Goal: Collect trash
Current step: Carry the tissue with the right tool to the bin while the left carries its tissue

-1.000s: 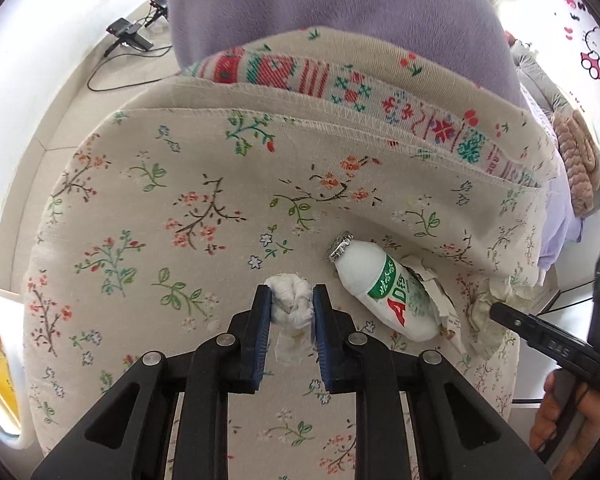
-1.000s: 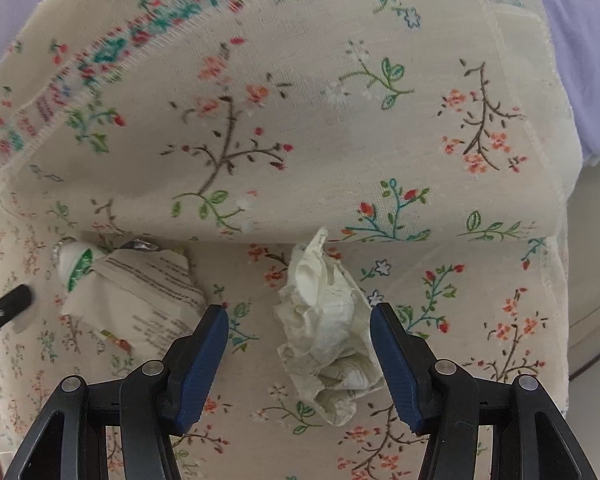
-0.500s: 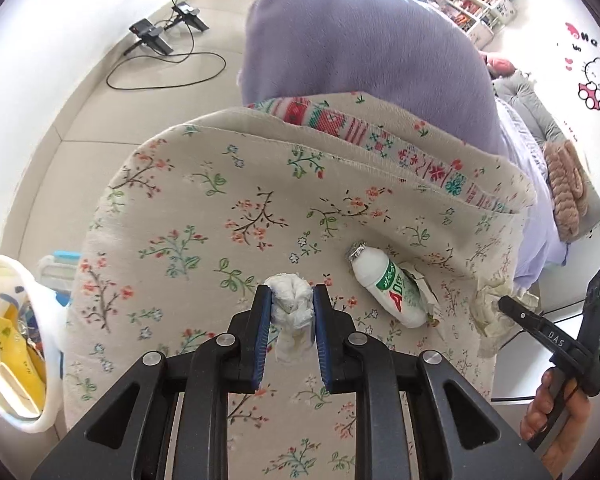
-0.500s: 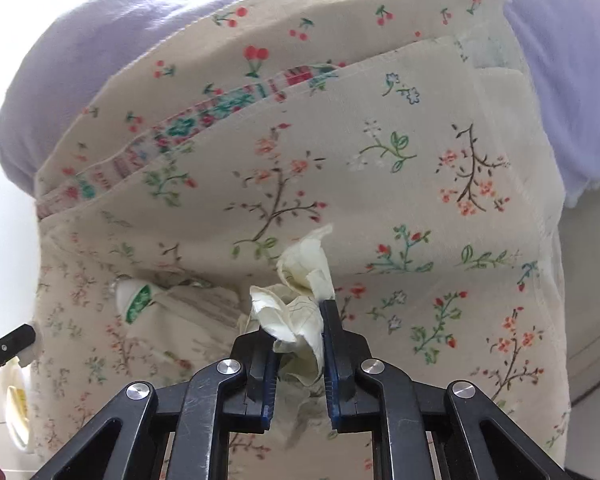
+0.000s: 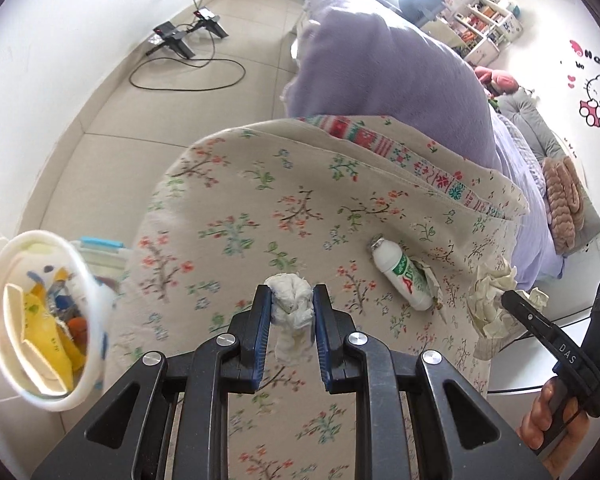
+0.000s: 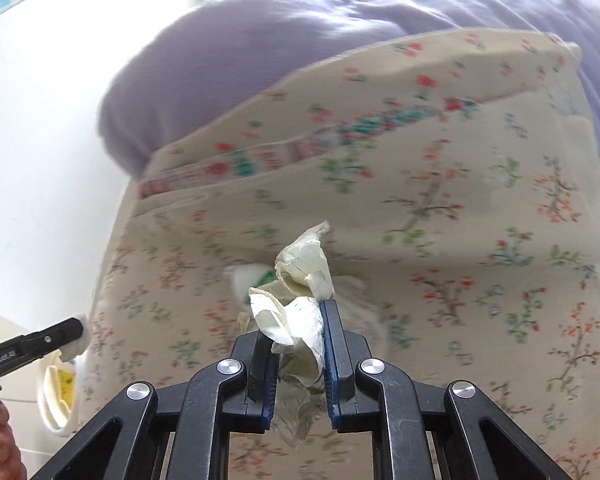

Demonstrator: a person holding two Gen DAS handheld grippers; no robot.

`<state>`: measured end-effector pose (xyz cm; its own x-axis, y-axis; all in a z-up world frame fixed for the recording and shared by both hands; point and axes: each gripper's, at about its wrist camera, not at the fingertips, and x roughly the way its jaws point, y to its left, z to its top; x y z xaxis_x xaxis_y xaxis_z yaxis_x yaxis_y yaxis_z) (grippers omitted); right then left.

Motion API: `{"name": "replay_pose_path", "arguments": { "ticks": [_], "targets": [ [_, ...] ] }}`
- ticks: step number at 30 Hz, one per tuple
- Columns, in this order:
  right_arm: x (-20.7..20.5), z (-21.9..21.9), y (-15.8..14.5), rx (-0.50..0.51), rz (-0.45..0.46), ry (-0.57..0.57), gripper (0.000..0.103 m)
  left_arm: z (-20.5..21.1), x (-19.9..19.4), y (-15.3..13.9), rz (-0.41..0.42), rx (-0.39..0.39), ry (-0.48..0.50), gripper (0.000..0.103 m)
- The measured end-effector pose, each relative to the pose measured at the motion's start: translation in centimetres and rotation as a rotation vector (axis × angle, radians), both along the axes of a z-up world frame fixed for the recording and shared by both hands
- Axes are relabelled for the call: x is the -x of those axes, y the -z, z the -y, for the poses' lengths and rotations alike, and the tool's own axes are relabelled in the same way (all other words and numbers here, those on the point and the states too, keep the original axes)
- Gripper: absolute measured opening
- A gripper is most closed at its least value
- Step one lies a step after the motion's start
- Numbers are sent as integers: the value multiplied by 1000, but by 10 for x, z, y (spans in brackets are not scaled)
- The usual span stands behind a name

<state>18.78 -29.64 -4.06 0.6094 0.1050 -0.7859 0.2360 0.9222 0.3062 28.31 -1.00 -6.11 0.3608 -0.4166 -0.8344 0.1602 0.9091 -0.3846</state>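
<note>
White tissue wad (image 5: 292, 306) clamped in left gripper (image 5: 288, 312) fingers; cream crumpled paper (image 6: 300, 312) clamped in right gripper (image 6: 298, 344). Carrying step; next, release over bin (image 5: 4, 264) at nine o'clock. Bottle (image 5: 400, 274) left on floral bedcover (image 5: 240, 208).

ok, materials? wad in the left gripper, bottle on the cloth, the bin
Wad: soft white tissue, matte, crumpled, looks like.
Bottle: glossy white plastic, seemingly a foil cap, printed label.
Bin: smooth white plastic rim, probably.
</note>
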Motion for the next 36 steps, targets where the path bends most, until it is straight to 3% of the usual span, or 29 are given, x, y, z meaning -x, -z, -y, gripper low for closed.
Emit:
{"name": "replay_pose_path", "arguments": {
  "ticks": [9, 17, 24, 29, 36],
  "targets": [
    [0, -61, -13, 3, 34, -126, 17, -74, 23, -12, -3, 34, -70, 22],
    [-4, -131, -5, -3, 41, -256, 17, -156, 36, -6, -50, 90, -176, 22],
    [-6, -186, 5, -71, 47, -337, 17, -225, 46, 0, -73, 142, -281, 22],
    [-9, -228, 12, -131, 58, -402, 17, -239, 45, 15, -125, 145, -298, 22],
    [-24, -280, 26, -207, 43, -449, 17, -223, 30, 38, -188, 127, -277, 23]
  ]
}}
